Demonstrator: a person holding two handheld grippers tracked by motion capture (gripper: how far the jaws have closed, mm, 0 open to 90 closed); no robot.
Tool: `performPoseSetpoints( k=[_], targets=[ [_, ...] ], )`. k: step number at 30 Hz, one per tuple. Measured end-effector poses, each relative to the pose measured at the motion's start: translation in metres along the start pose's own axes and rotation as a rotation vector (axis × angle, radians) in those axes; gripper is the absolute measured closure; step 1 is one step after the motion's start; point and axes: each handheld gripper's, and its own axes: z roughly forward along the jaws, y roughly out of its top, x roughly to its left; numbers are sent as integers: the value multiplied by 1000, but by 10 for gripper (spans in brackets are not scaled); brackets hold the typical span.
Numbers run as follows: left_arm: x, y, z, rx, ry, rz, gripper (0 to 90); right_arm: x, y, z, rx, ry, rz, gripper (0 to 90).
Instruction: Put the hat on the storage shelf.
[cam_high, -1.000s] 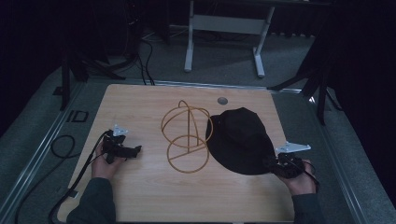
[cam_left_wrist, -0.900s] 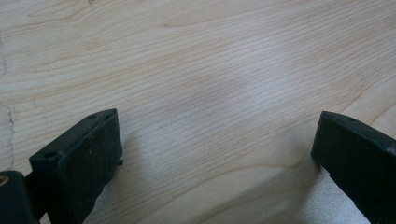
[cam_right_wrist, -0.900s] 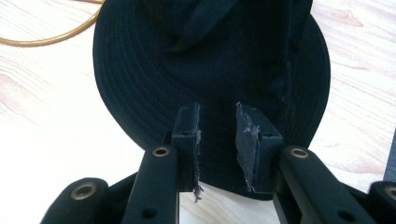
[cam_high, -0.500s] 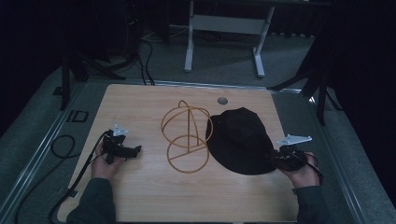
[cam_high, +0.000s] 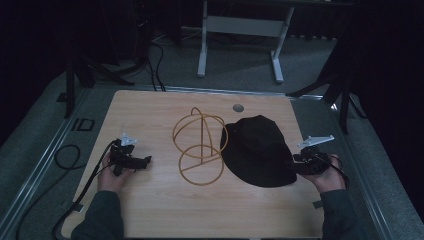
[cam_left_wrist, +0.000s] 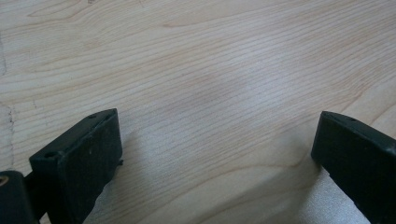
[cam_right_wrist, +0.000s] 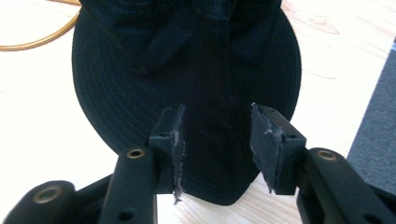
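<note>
Just opened right tongs (cam_right_wrist: 217, 140) over hat (cam_high: 257, 150) brim, nothing pinched; left tongs (cam_left_wrist: 212, 154) apart over counter (cam_high: 150, 210). Next: probably regrip the brim.

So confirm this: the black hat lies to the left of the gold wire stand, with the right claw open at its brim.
Wrong side. In the high view the black hat lies to the right of the gold wire stand. The right claw is indeed open at its brim; its jaws have just been opening.
</note>
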Motion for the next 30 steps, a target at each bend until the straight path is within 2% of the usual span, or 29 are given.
performPoseSetpoints(
  k=[15,18,27,30],
  targets=[
    [0,0,0,0,0,0,20,0,29,11,84,47,-64,427],
    [0,0,0,0,0,0,20,2,38,13,134,53,-90,417],
    [0,0,0,-1,0,-1,20,2,53,20,176,59,-108,402],
    [0,0,0,-1,0,-1,20,2,59,27,223,61,-120,394]
  ],
)
